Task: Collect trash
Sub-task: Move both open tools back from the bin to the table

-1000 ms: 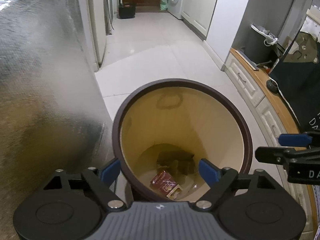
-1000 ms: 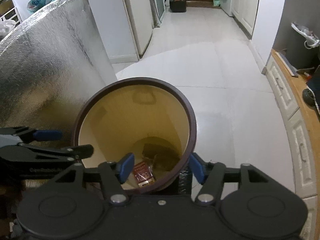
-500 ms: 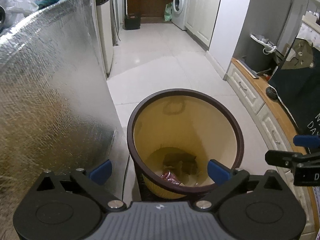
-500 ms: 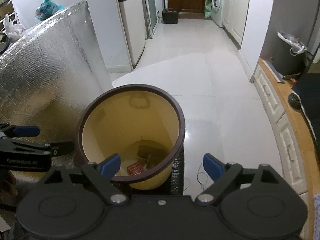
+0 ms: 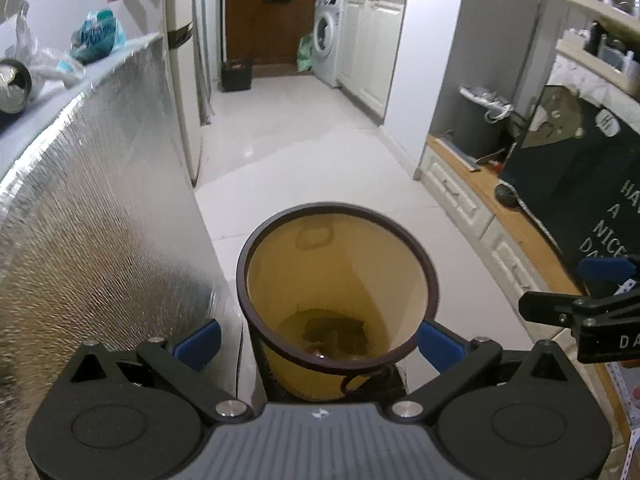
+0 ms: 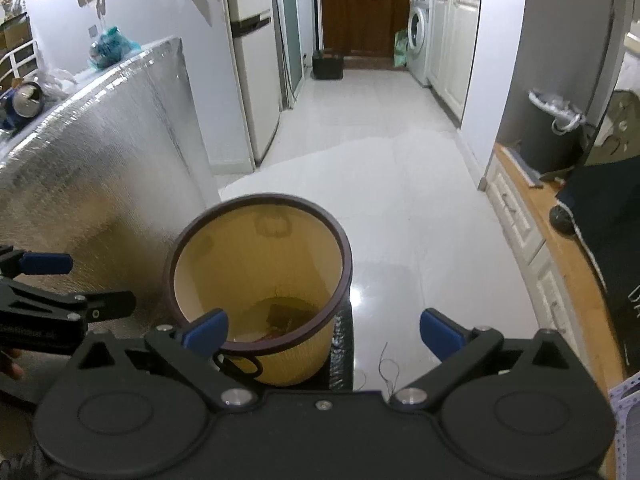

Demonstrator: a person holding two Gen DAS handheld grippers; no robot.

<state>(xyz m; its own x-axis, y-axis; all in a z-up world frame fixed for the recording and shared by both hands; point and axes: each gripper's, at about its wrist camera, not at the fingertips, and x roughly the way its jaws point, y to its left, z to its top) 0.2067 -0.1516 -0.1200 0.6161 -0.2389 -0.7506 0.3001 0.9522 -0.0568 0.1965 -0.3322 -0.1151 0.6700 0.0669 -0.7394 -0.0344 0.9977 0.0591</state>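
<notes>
A round yellow waste bin (image 5: 336, 280) with a dark brown rim stood on a white tiled floor (image 5: 304, 160), seen from above by two handheld grippers. The left gripper (image 5: 318, 336) hung over the near edge of the bin with its blue-tipped fingers (image 5: 198, 338) spread wide, one on either side of the bin's rim, and nothing was between them. The right gripper (image 6: 324, 330) was also spread wide and empty, its jaws having just been opening; its left fingertip overlapped the near rim of the bin in the picture, while the other sat over bare floor. Each gripper showed at the edge of the other's view. At the bottom of the bin lay trash (image 5: 334, 330): a dark scrap and a small reddish piece (image 5: 316, 354), mostly hidden by the rim. A tall panel wrapped in silver foil (image 5: 100, 220) stood just beside the bin on the left. On the right ran a low white cabinet with a wooden top (image 5: 516, 224). Farther down the hall were a refrigerator (image 6: 252, 60) and a washing machine (image 5: 326, 38).
</notes>
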